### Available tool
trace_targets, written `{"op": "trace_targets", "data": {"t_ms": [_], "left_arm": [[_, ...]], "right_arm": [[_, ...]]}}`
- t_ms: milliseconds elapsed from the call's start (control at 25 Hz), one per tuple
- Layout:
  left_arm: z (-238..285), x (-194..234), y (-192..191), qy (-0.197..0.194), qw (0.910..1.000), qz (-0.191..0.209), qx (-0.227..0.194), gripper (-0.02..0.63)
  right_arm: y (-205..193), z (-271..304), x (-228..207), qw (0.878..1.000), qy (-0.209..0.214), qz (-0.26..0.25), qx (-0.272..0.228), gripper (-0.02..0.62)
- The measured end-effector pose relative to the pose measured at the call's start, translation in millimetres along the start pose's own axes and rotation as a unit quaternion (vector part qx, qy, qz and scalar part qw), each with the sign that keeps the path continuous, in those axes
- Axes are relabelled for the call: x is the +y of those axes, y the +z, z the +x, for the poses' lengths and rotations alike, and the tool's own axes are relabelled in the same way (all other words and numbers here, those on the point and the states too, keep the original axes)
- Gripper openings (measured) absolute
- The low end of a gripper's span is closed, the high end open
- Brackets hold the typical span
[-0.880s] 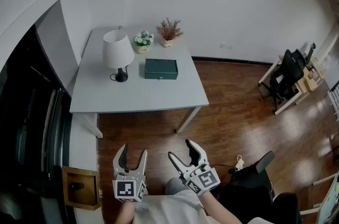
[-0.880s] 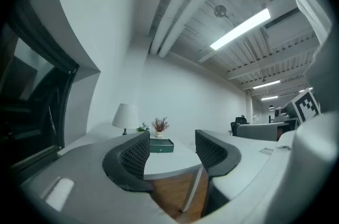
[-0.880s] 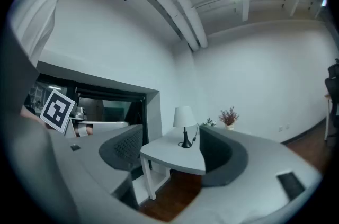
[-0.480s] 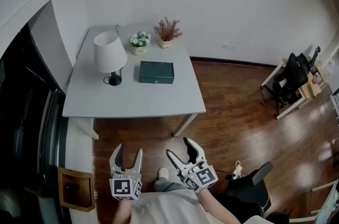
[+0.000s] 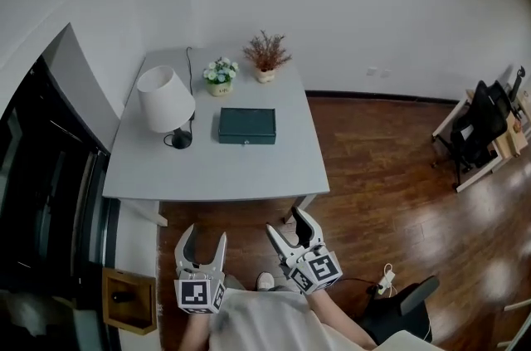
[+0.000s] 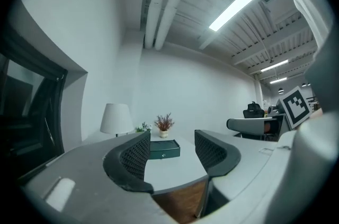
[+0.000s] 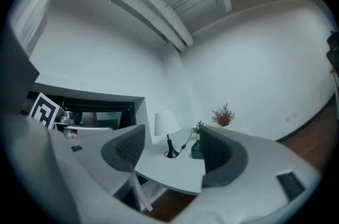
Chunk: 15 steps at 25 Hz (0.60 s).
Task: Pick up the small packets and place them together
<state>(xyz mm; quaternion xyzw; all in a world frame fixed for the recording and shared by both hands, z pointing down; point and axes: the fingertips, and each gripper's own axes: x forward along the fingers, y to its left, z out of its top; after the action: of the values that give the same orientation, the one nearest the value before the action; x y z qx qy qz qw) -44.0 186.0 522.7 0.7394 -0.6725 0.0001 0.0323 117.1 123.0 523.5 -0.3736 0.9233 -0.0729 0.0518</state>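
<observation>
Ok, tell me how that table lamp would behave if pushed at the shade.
The lamp looks top-heavy: a wide shade on a thin stem over a small dark base, so it would probably tip rather than slide. Its cord trails back across the table and might tug if lifted.

On my feed: table [image 5: 224,171] smooth matt grey, floor [image 5: 373,167] glossy dark wood, lampshade [image 5: 164,97] matt white, left hand-held gripper [image 5: 207,236] pads [image 6: 139,154] dimpled matt black.
</observation>
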Motion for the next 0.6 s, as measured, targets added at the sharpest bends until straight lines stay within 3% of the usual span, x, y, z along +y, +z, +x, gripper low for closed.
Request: {"op": "trace_targets", "data": {"t_ms": [240,480,600], "left_arm": [[38.7,17.8,1.6,0.005,1.0000,-0.005,0.005,0.250],[112.2,36.3,-8.8,-0.035,0.9992,-0.018,0.007,0.250],[157.6,52.6,7.5,-0.064,0.9979,-0.007,-0.009,0.250]], "right_arm": [[-12.6,32.1,-27.2,1.000,-0.006,0.017,0.016,0.319],[-21.0,82.1,-57.9,0.999,-0.033,0.008,0.034,0.319],[-17.9,119.9,-75.3,0.998,-0.048,0.002,0.036,0.318]]}}
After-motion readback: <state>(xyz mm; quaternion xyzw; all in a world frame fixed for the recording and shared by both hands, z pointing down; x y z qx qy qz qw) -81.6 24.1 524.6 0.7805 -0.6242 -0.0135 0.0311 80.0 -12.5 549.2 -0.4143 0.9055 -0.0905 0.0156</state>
